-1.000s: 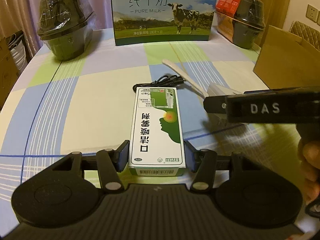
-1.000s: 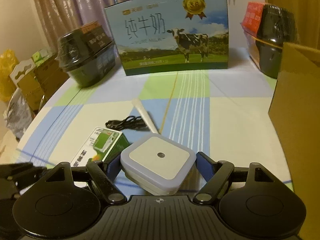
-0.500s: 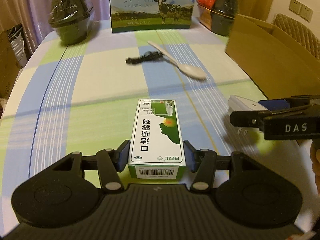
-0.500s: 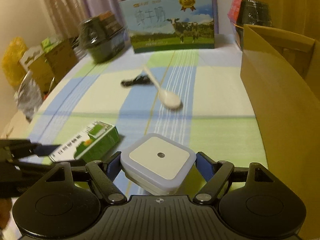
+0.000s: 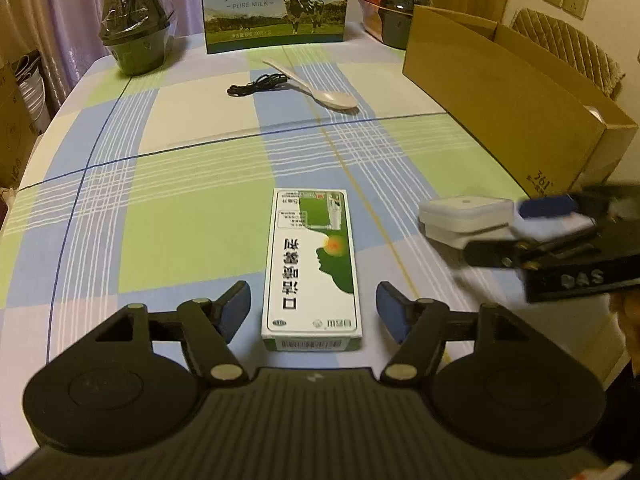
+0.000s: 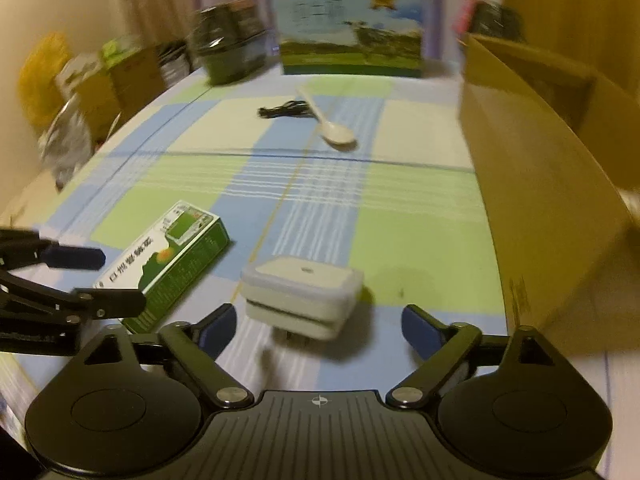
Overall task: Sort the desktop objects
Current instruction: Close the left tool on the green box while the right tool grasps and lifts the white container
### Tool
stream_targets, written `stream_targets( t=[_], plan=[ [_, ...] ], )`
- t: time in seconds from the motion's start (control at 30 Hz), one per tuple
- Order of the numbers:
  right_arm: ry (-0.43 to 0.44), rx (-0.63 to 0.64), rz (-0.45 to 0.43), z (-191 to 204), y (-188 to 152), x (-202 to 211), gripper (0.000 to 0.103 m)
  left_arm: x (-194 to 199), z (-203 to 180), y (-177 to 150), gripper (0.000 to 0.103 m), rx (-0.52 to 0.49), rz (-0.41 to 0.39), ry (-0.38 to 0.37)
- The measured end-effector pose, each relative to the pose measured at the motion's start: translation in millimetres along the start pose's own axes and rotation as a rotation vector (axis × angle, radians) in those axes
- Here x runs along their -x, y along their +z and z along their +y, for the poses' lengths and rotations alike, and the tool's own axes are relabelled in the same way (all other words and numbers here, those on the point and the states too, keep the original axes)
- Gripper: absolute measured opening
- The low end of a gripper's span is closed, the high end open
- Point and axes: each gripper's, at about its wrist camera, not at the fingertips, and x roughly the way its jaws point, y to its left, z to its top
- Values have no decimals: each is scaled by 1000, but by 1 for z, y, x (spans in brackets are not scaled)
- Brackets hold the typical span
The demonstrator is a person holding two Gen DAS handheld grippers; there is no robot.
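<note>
- Our left gripper [image 5: 313, 312] has its fingers spread; the green box [image 5: 312, 264] lies flat on the tabletop [image 5: 192, 216] between them, untouched on either side.
- Our right gripper [image 6: 318, 326] also has its fingers spread; the white adapter [image 6: 302, 294] rests on the tabletop just ahead, clear of both fingers.
- We judge both items set down near the front edge, side by side, not yet in the carton [image 5: 508, 92].
- Farther off, the spoon [image 5: 316, 88] and cable [image 5: 258, 85] remain unsorted.
- Open room lies mid-tabletop; the carton wall bounds the right side, and the milk box [image 5: 276, 4] and bowls line the far edge.
</note>
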Motion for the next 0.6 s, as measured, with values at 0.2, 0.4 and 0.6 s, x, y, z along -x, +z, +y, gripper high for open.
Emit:
stream_targets(
  t=[0.2, 0.4, 0.6],
  plan=[
    [-4, -110, -44, -3, -1, 4, 94, -4, 5, 5, 74, 49, -20, -8],
    [-16, -104, -62, -1, 3, -5, 94, -14, 6, 6, 74, 31, -11, -1],
    [-28, -72, -62, 3, 4, -13, 94, -28, 4, 9, 72, 4, 7, 2]
  ],
)
